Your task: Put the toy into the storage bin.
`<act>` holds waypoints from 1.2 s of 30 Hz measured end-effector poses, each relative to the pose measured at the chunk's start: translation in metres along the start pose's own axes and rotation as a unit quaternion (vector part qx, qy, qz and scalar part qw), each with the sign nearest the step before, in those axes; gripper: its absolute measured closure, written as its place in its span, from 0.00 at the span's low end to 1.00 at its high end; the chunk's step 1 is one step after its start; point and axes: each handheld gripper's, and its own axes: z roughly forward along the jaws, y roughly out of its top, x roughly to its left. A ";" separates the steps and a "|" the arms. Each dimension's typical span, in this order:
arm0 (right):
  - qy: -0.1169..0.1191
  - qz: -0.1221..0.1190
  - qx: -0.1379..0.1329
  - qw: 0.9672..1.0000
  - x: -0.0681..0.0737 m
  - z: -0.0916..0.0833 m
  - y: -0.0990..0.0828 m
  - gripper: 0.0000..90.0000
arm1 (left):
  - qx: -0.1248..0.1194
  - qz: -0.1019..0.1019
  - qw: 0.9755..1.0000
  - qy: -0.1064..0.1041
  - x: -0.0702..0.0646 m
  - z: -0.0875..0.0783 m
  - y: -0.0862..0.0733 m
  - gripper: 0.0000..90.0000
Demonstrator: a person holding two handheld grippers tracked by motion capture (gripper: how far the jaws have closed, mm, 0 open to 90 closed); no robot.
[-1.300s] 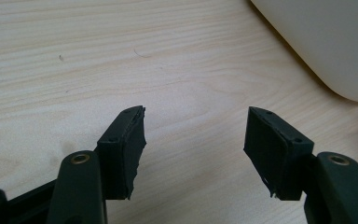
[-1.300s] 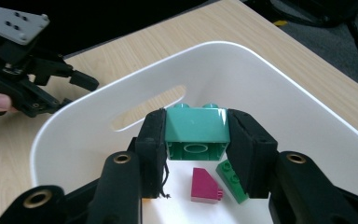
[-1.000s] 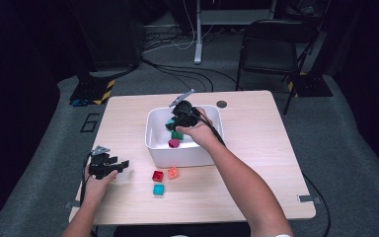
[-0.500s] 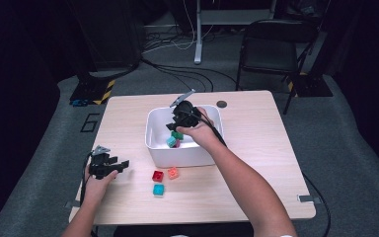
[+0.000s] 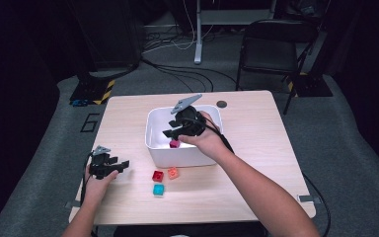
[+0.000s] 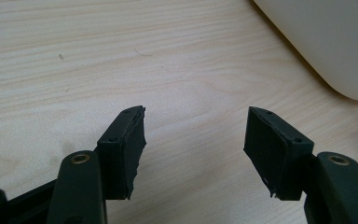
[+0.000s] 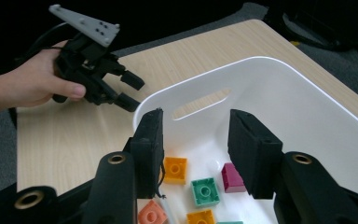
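Right gripper (image 5: 170, 132) hangs over the white bin (image 5: 154, 148), jaws wide apart with nothing between them; judged to have just released a brick or to be picking its next. Directly below and beyond its jaws, on the bin floor: an orange brick (image 7: 175, 169), a green brick (image 7: 204, 191), a magenta brick (image 7: 233, 178), with others partly hidden.

Left gripper (image 5: 121, 165) rests low on the table (image 5: 256, 128), jaws also wide and empty, bare wood between them. Likely parked there to stay clear of the working hand. Bin wall sits ahead and to its right.

Three loose bricks lie on the table just beyond the left gripper's jaws, beside the bin's near wall: red brick (image 5: 157, 176), orange-pink brick (image 5: 172, 173), cyan brick (image 5: 158, 190). Probably the remaining pieces to be binned.
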 end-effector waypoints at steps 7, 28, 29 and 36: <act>0.018 -0.008 -0.011 1.000 0.018 -0.009 -0.018 0.62 | 0.001 0.001 1.000 0.001 0.000 0.000 0.000 0.42; 0.053 -0.024 0.017 0.998 0.061 0.034 -0.097 0.63 | 0.003 0.001 1.000 0.001 0.000 0.000 0.000 0.42; 0.050 -0.025 0.020 0.998 0.062 0.038 -0.100 0.63 | 0.003 0.001 1.000 0.001 0.000 0.000 0.000 0.42; 0.038 -0.032 0.034 0.998 0.065 0.061 -0.121 0.64 | 0.003 0.002 1.000 0.002 -0.001 0.000 0.000 0.42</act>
